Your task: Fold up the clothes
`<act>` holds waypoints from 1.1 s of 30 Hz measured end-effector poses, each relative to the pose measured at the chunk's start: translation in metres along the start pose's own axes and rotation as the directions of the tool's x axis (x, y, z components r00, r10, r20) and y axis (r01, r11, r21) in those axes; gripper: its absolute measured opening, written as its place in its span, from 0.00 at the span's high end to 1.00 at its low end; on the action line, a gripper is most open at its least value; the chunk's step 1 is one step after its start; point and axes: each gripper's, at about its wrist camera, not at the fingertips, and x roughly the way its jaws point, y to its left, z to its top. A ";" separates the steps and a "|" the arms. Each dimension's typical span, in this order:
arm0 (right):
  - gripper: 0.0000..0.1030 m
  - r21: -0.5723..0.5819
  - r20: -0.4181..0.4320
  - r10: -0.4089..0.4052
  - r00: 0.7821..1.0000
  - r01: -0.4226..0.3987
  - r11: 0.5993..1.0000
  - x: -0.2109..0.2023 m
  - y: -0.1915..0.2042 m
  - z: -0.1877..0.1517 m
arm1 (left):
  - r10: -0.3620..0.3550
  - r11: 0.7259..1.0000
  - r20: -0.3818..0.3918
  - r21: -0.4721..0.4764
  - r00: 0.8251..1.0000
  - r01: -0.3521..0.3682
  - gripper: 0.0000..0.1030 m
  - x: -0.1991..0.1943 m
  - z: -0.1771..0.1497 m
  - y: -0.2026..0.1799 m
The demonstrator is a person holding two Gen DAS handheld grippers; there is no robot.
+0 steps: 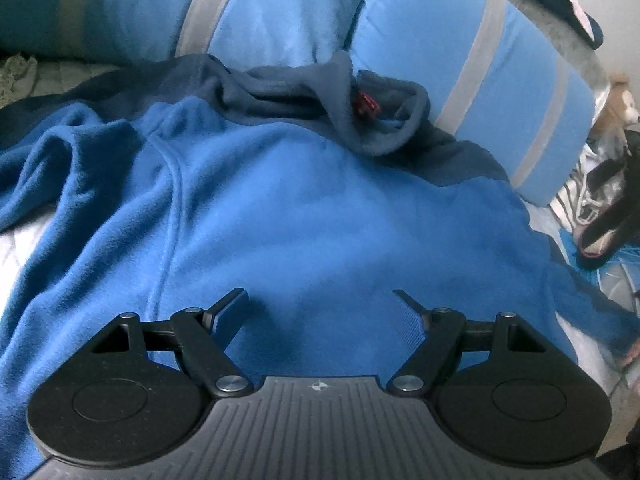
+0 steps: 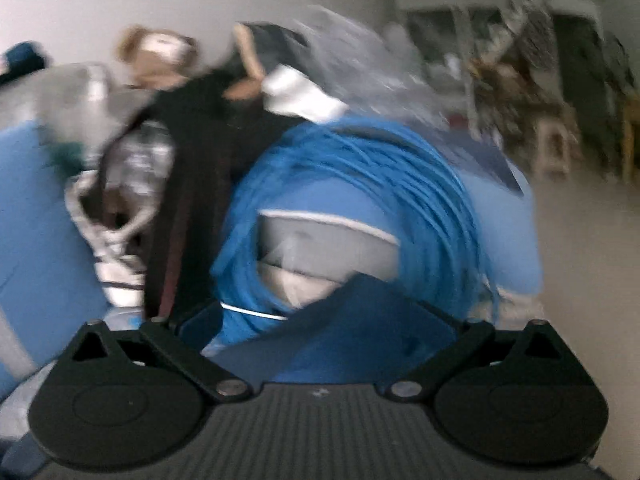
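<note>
The left gripper (image 1: 320,300) is held with its jaws apart and nothing clamped, just above the blue fleece top (image 1: 288,208). The top is spread flat beneath and ahead of it, its long axis running away from the gripper, the dark collar (image 1: 320,96) pointing to the far end against striped blue pillows (image 1: 472,80). The right gripper (image 2: 320,312) is released wide, with a blurred coil of blue cable (image 2: 400,168) ahead.

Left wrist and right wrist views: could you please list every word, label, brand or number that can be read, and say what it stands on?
No readable text in either view.
Red tag at the collar of the blue fleece: too small and blurred to read.
Small round mark on the left claw's body: a symbol, no letters.
Right wrist view: motion-blurred; nothing legible on the blue cable coil.
</note>
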 end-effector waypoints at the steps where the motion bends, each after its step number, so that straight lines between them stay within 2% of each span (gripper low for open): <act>1: 0.02 0.046 -0.024 0.001 1.000 0.000 0.999 0.008 -0.007 0.002 | -0.002 1.000 -0.001 0.002 1.000 0.002 0.26 0.000 0.000 -0.001; 3: 0.12 0.130 -0.067 0.009 0.998 0.000 0.992 0.023 -0.020 0.004 | -0.005 1.000 -0.002 0.005 1.000 0.005 0.26 0.001 0.000 -0.003; 5: 0.38 0.174 -0.084 0.026 0.996 -0.011 0.985 0.036 -0.027 0.006 | -0.004 1.000 -0.004 0.008 1.000 0.004 0.26 0.002 -0.001 -0.003; 6: 0.67 0.183 -0.082 0.030 0.996 -0.015 0.983 0.038 -0.029 0.006 | -0.001 1.000 -0.005 0.008 1.000 0.001 0.26 0.003 -0.001 -0.002; 7: 0.85 0.186 -0.081 0.036 0.996 -0.021 0.982 0.040 -0.030 0.006 | 0.003 1.000 -0.007 0.006 1.000 -0.003 0.26 0.003 -0.001 -0.001; 11: 0.86 0.124 -0.044 0.103 0.994 -0.097 0.988 0.027 -0.019 0.010 | 0.007 1.000 -0.007 -0.007 1.000 -0.007 0.26 0.003 -0.001 0.004; 13: 0.86 0.025 0.016 0.191 0.981 -0.191 0.981 0.004 -0.001 0.013 | 0.005 1.000 -0.001 -0.012 1.000 -0.005 0.26 0.002 0.000 0.005; 14: 0.86 -0.039 0.044 0.256 0.966 -0.254 0.966 -0.010 0.011 0.012 | 0.001 1.000 0.002 -0.016 1.000 -0.001 0.26 0.002 0.001 0.005; 15: 0.86 -0.101 0.061 0.323 0.944 -0.316 0.943 -0.024 0.022 0.011 | -0.004 1.000 0.005 -0.019 1.000 0.004 0.26 0.002 0.002 0.005; 17: 0.86 -0.207 0.057 0.461 0.886 -0.441 0.873 -0.052 0.046 0.002 | -0.025 0.999 0.011 -0.030 1.000 0.026 0.26 0.001 0.003 0.006; 19: 0.86 -0.292 0.022 0.580 0.814 -0.550 0.783 -0.078 0.068 -0.009 | -0.052 0.998 0.015 -0.041 0.999 0.053 0.26 0.001 0.004 0.008; 22: 0.86 -0.339 -0.099 0.722 0.685 -0.705 0.622 -0.110 0.098 -0.031 | -0.070 0.996 0.014 -0.058 0.997 0.071 0.26 0.000 0.004 0.012; 27: 0.86 -0.395 -0.263 0.805 0.532 -0.820 0.413 -0.162 0.131 -0.068 | -0.085 0.993 0.020 -0.081 0.996 0.087 0.26 -0.004 0.005 0.024; 33: 0.86 -0.472 -0.404 0.842 0.357 -0.870 0.142 -0.229 0.155 -0.115 | -0.149 0.978 0.048 -0.140 0.988 0.154 0.26 -0.010 0.004 0.041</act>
